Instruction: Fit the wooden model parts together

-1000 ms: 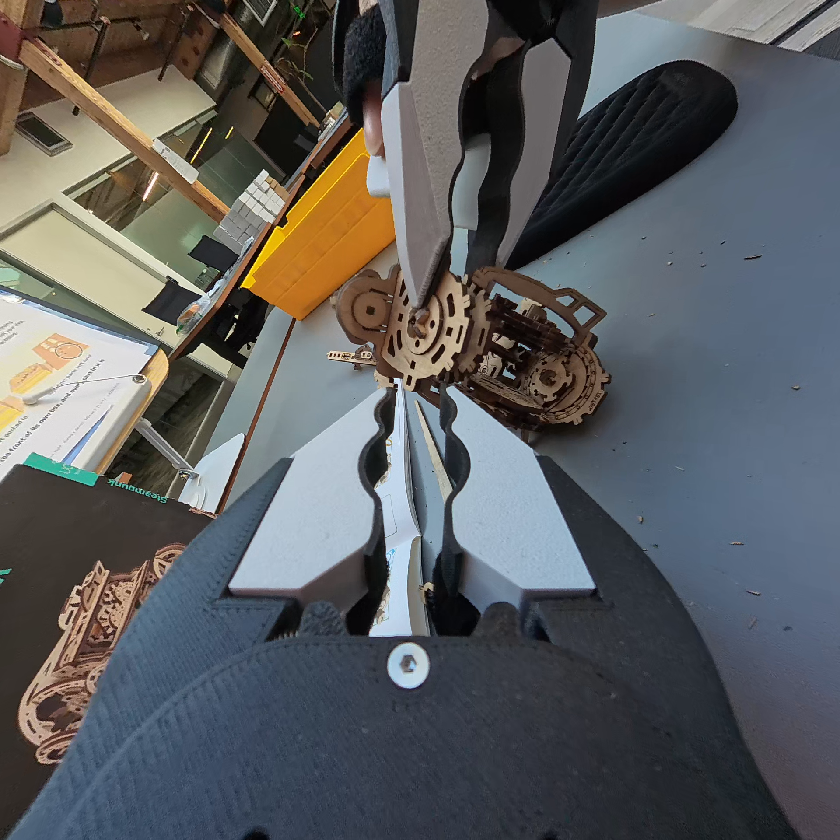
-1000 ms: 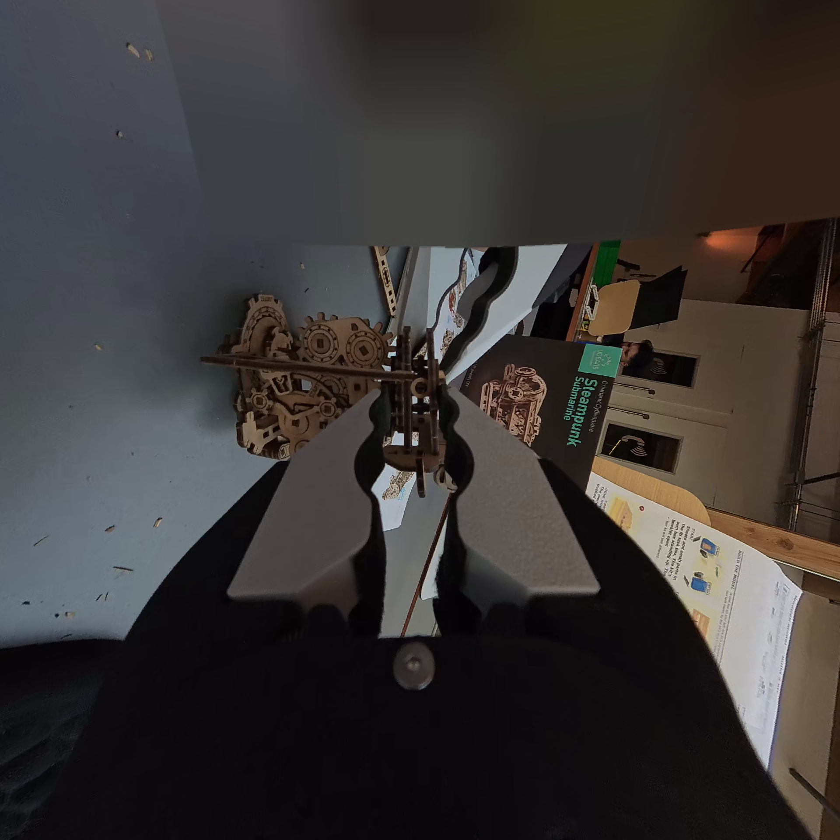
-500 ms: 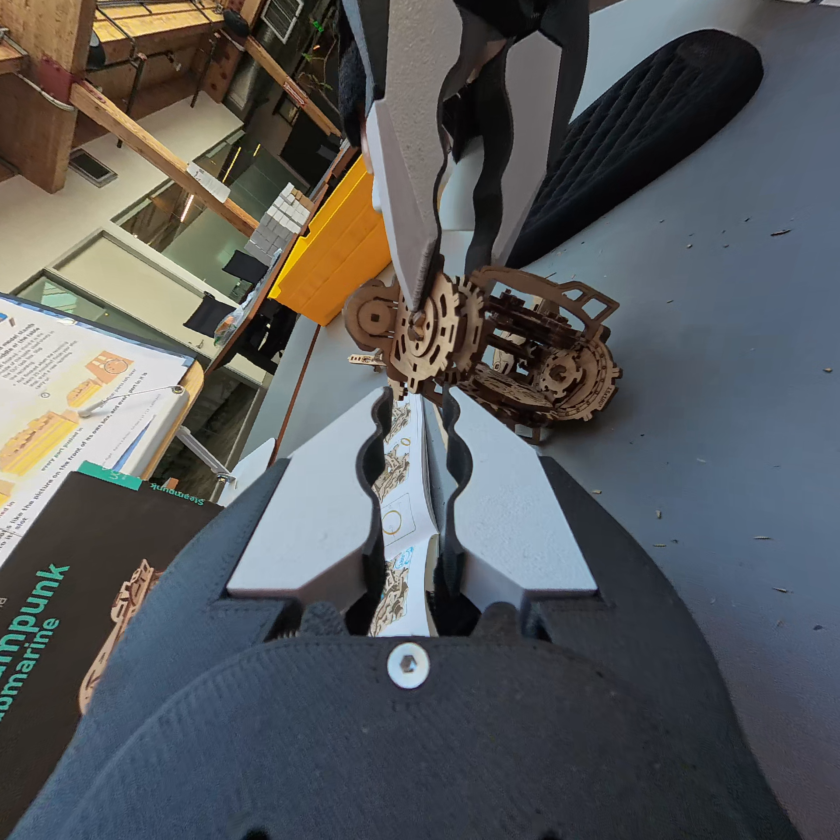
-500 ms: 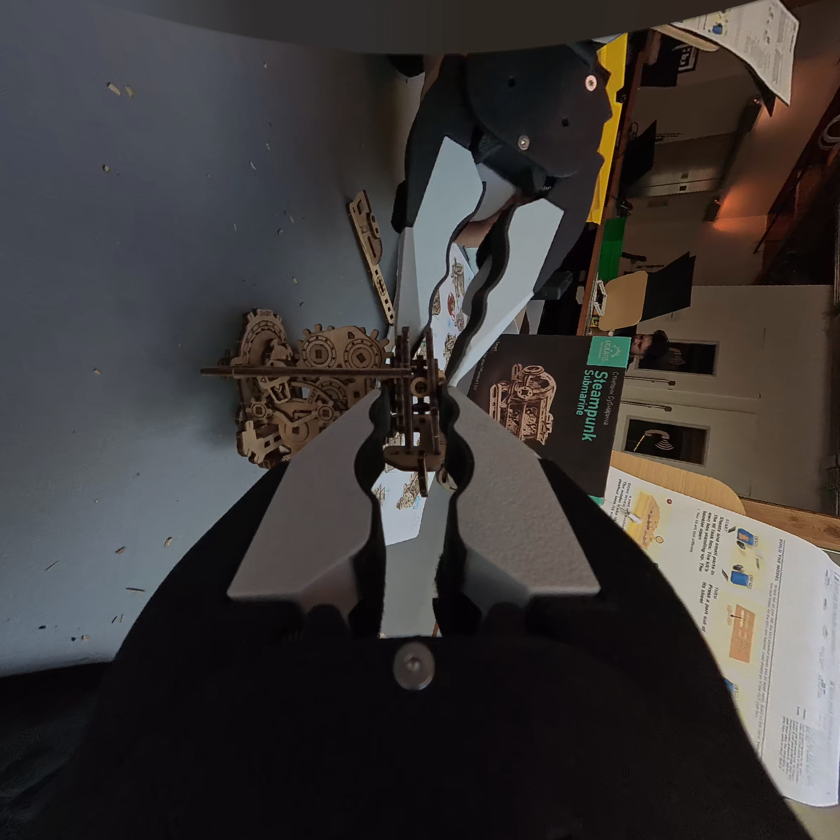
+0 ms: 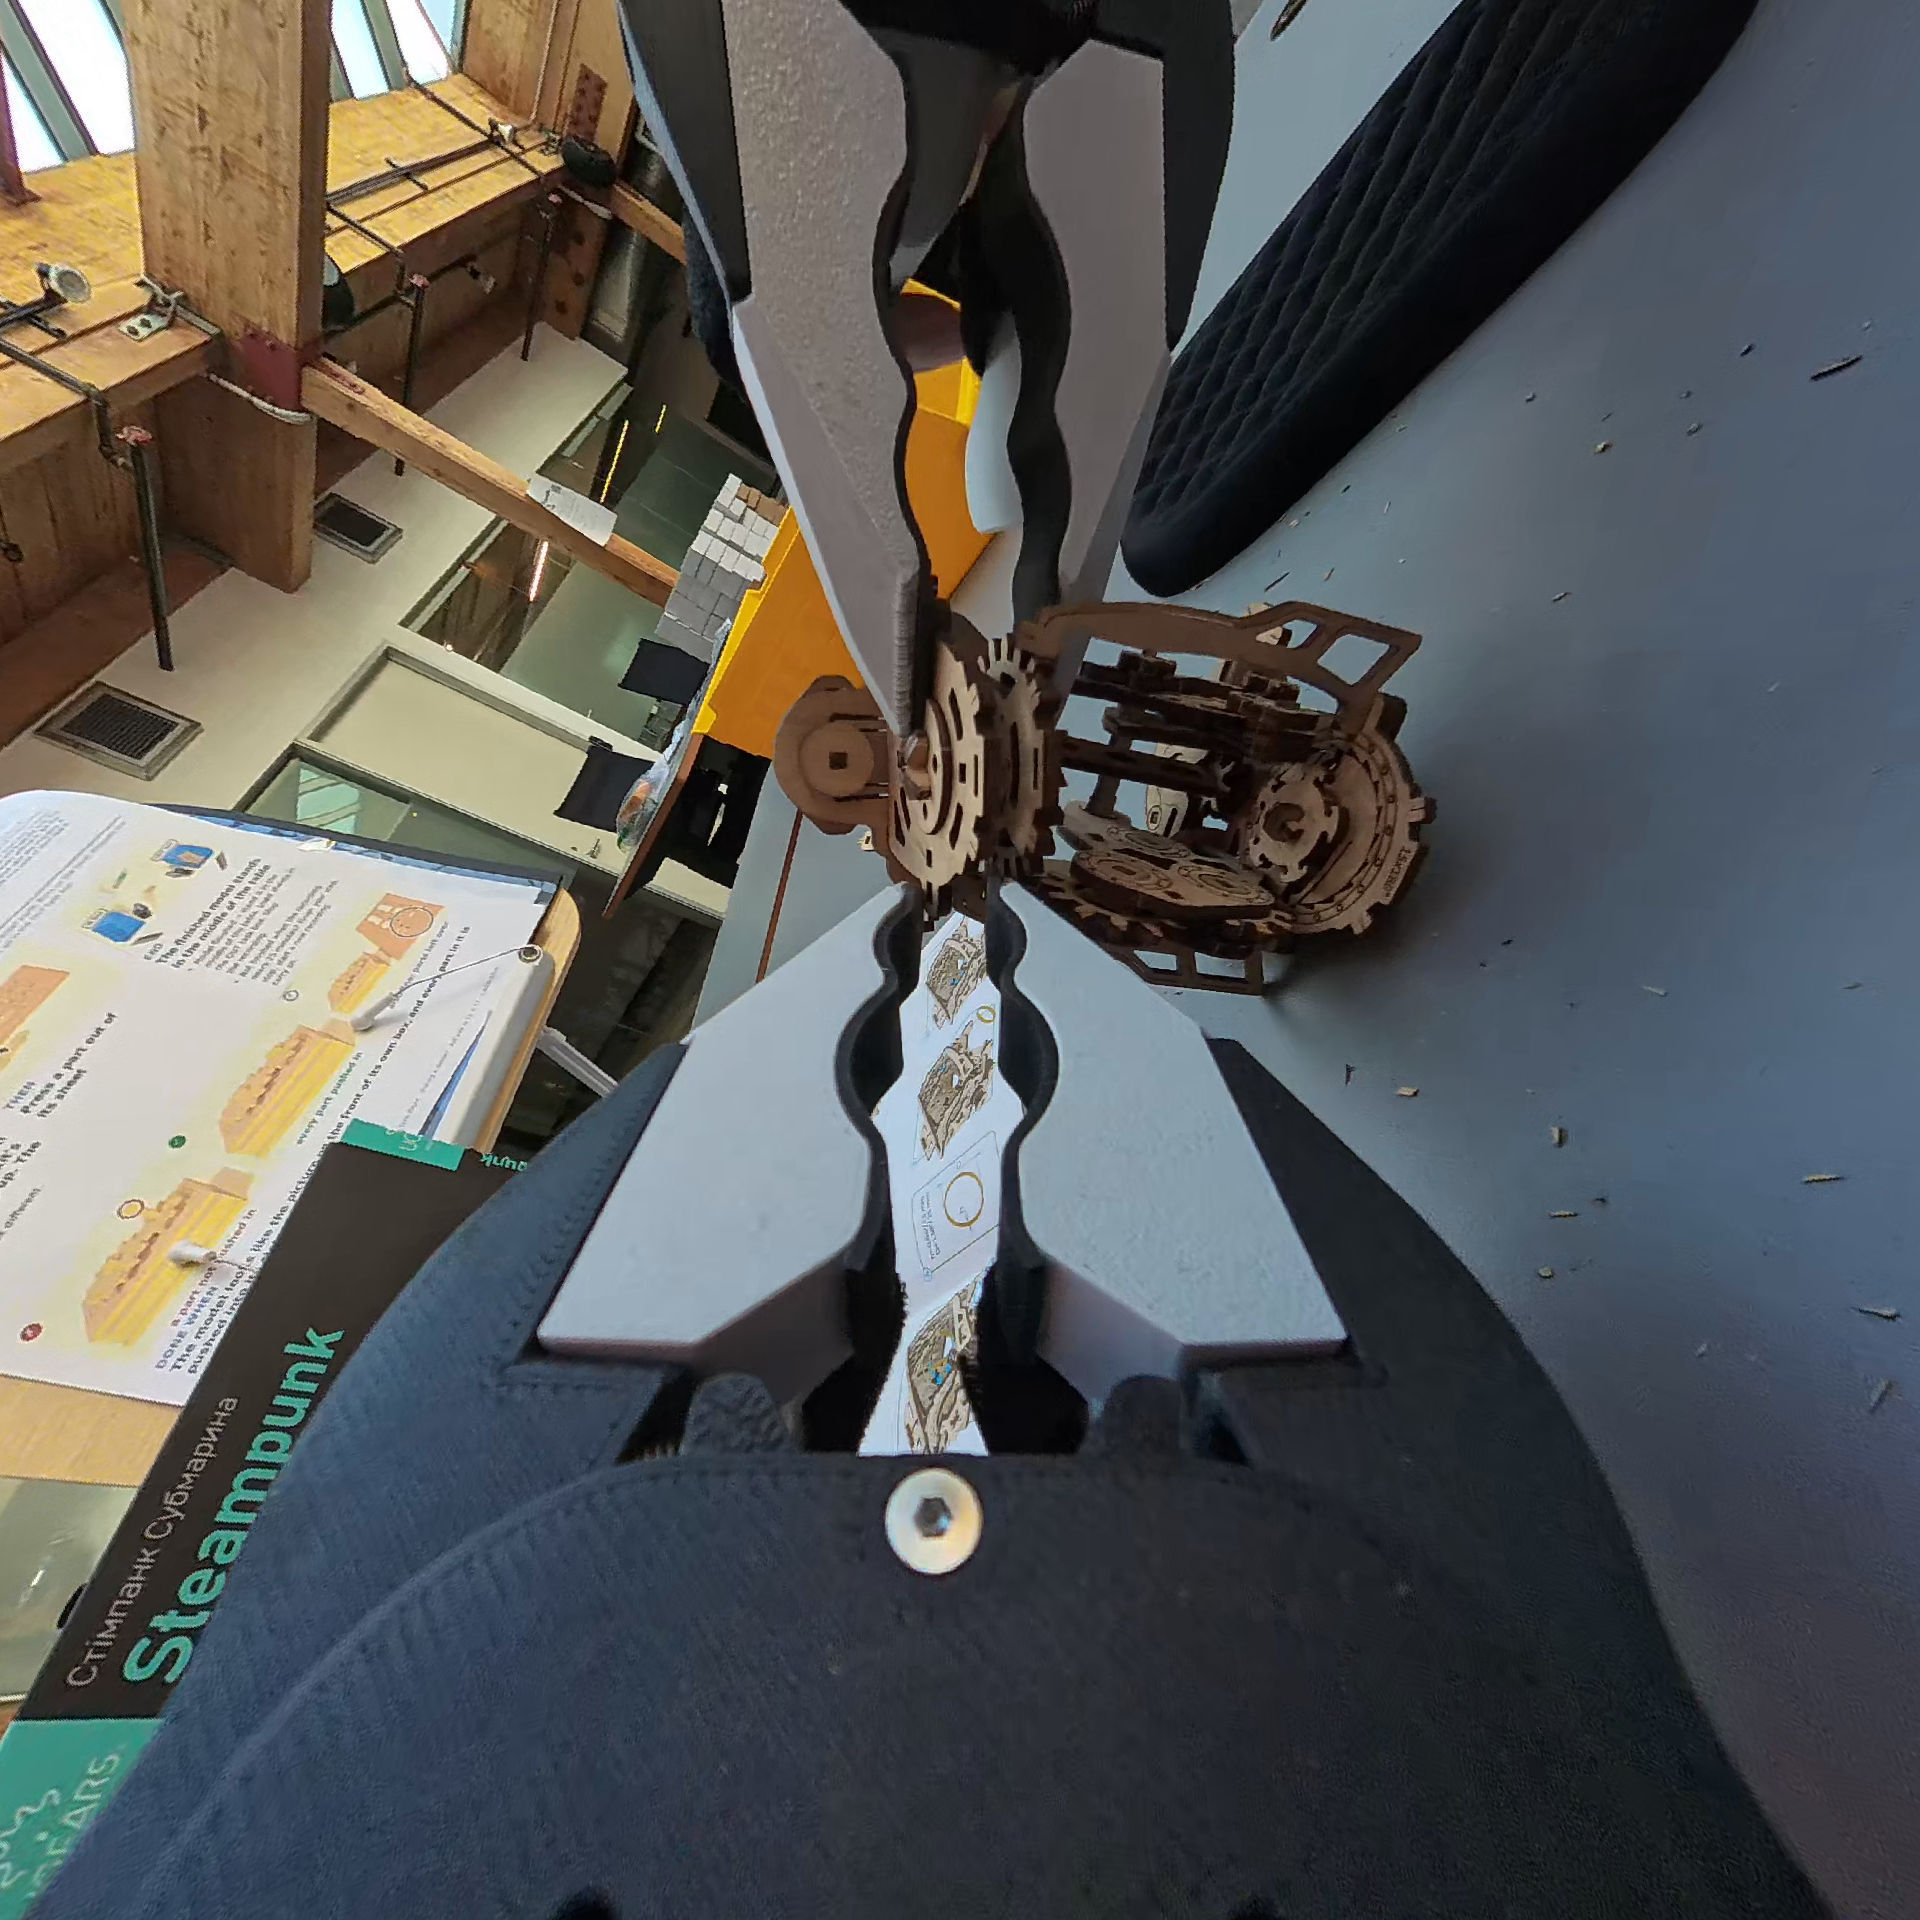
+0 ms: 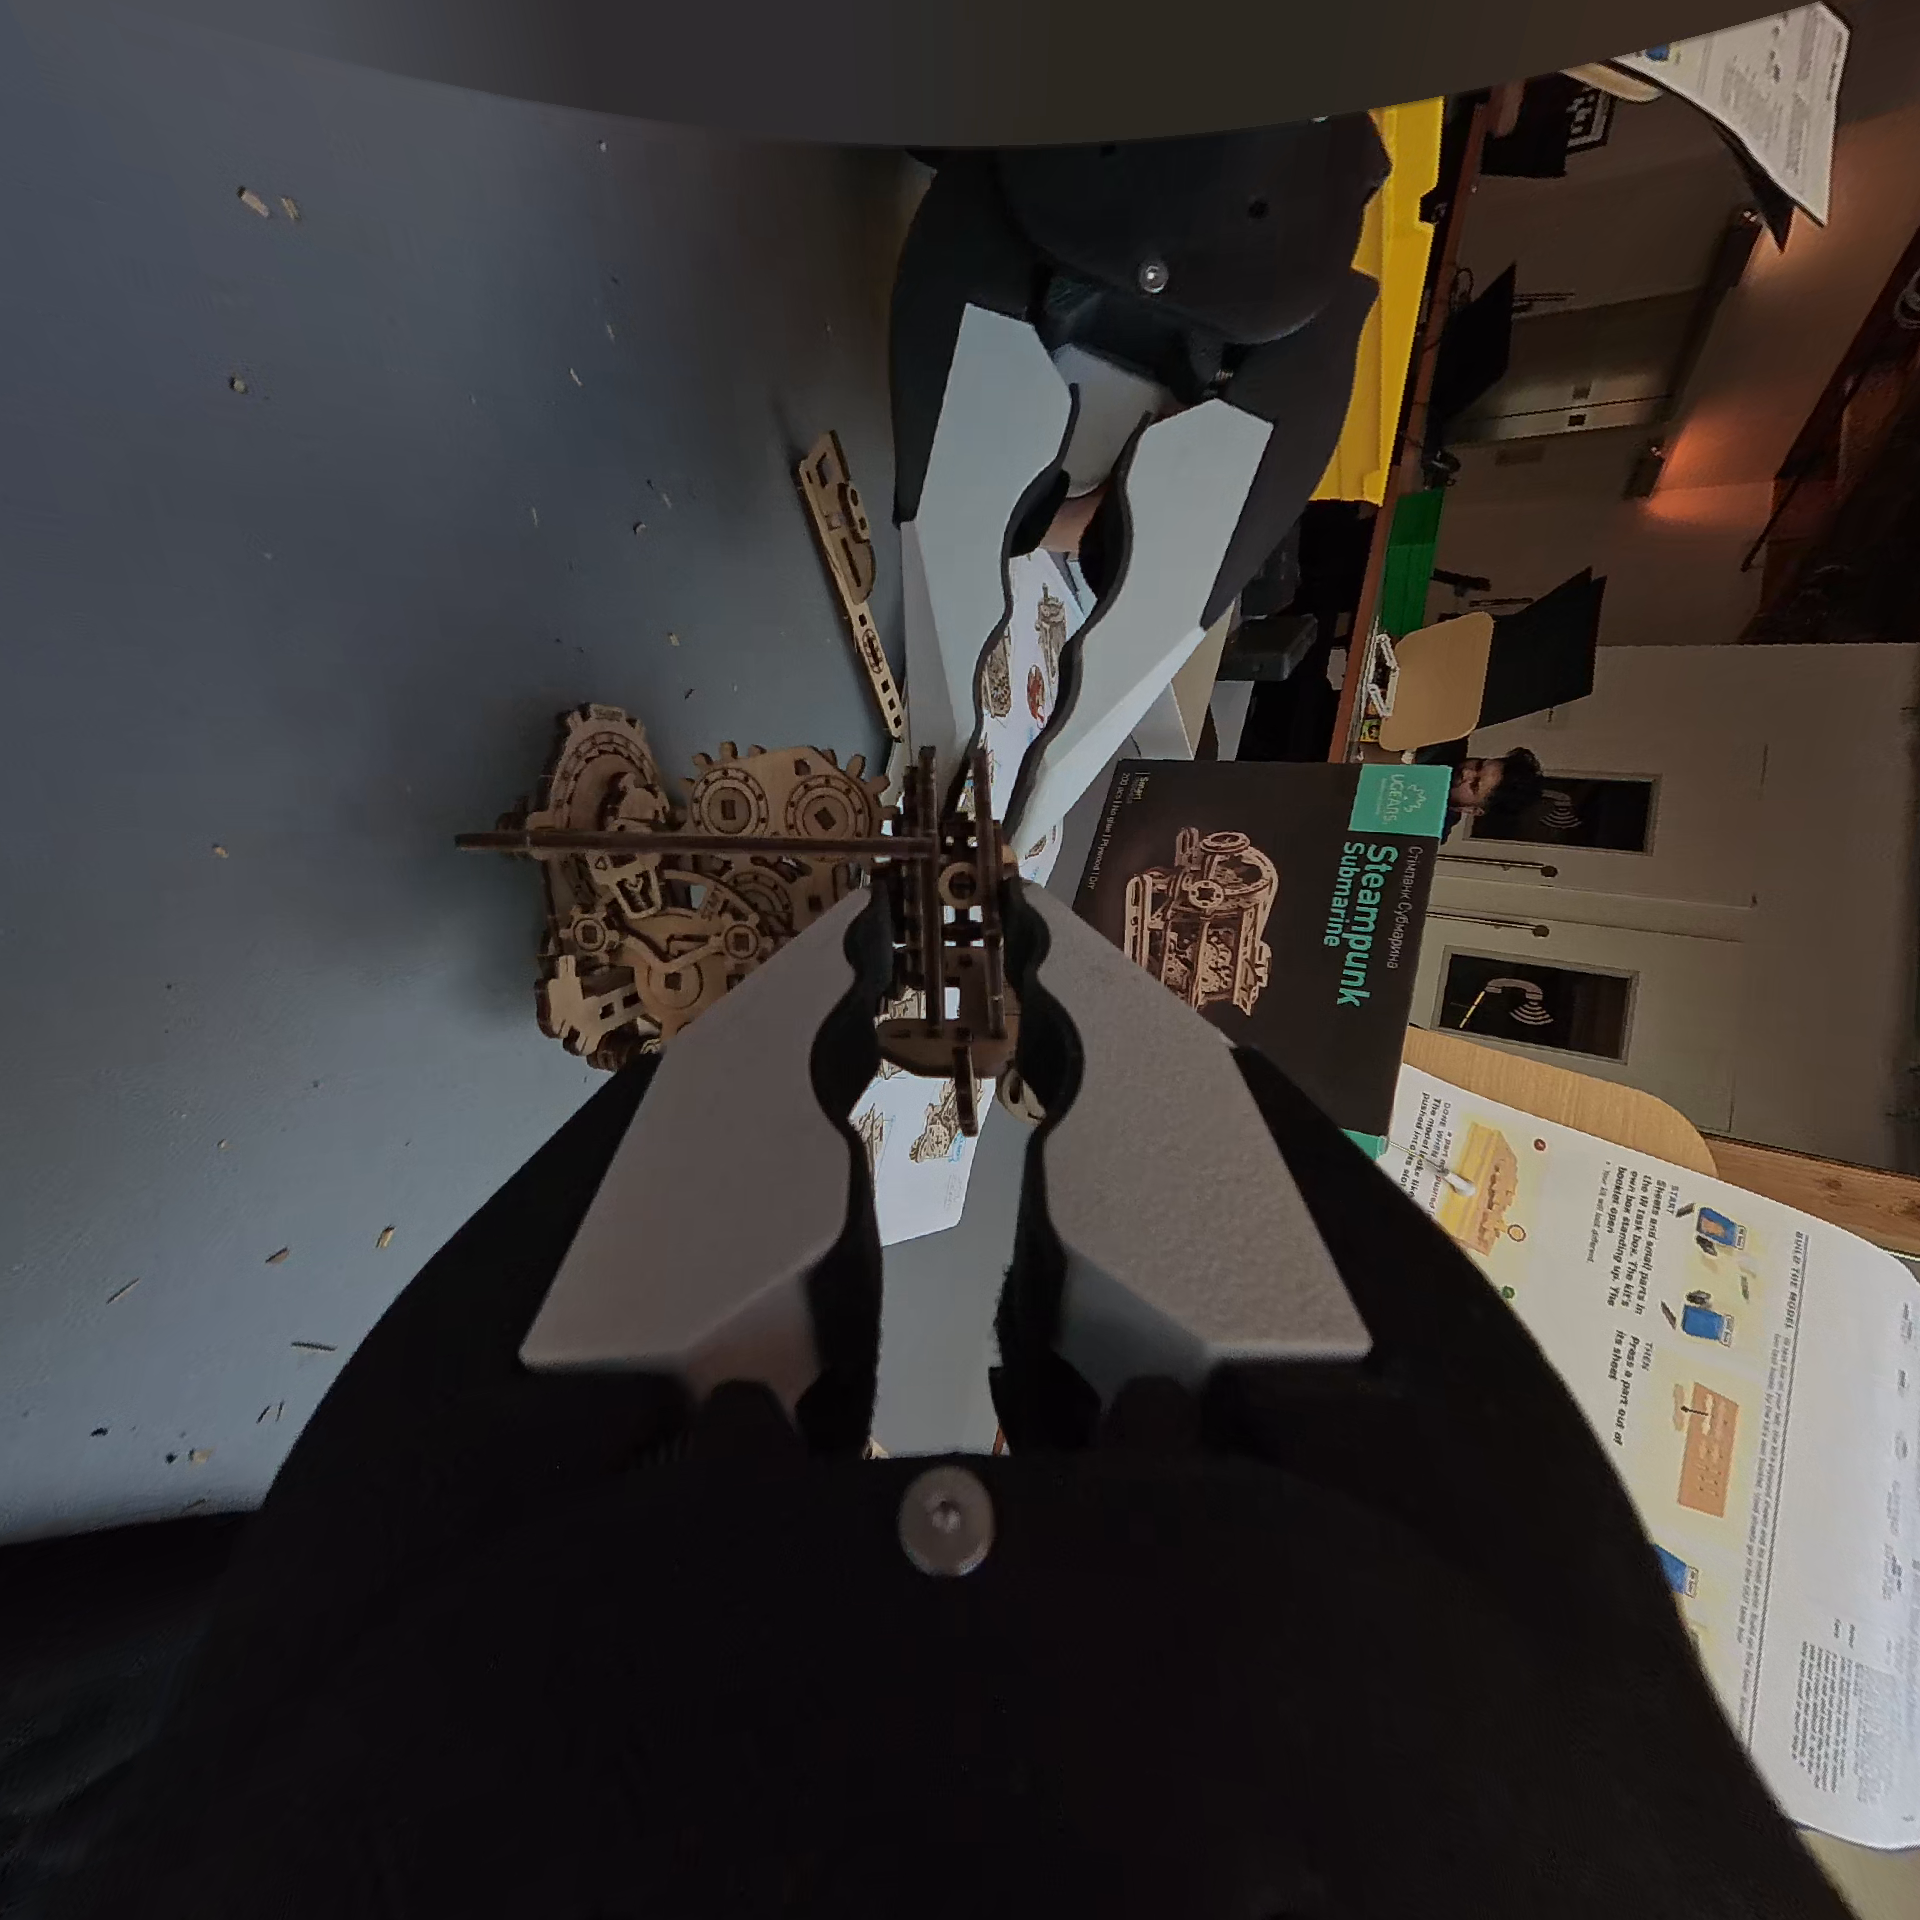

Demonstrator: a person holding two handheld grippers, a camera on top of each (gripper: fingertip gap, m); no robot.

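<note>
The wooden model [image 5: 1132,800], a partly built assembly of gears and frame plates, is seen lying on the grey bench [image 5: 1662,935], with its gear cluster [image 6: 945,914] raised at one end. The gear cluster is clamped between the tips of the right tongs [image 6: 940,925], which reach in from above in the left wrist view [image 5: 971,665]; a thin wooden rod [image 6: 675,844] projects sideways from the held section. The left tongs [image 5: 951,914] are held just beside the lower edge of the gear cluster with their fingers only a narrow gap apart; no part is seen between them, and contact with the gears cannot be confirmed. A loose slotted wooden strip [image 6: 857,592] lies on the bench near the model. An illustrated instruction sheet [image 5: 956,1122] is visible beneath the left tongs, a dark kit box [image 6: 1257,935] stands beyond it, and a second printed sheet [image 5: 208,1039] lies farther out. A dark padded mat [image 5: 1403,291] rests at the far side of the bench, and wood splinters are scattered over the surface. The step in hand is judged to be the seating or aligning of the gear section while the model is steadied. The next move is expected to require firm, square pressure along the axle, with the left tongs brought against the gears as a brace so that the thin teeth are not strained.
</note>
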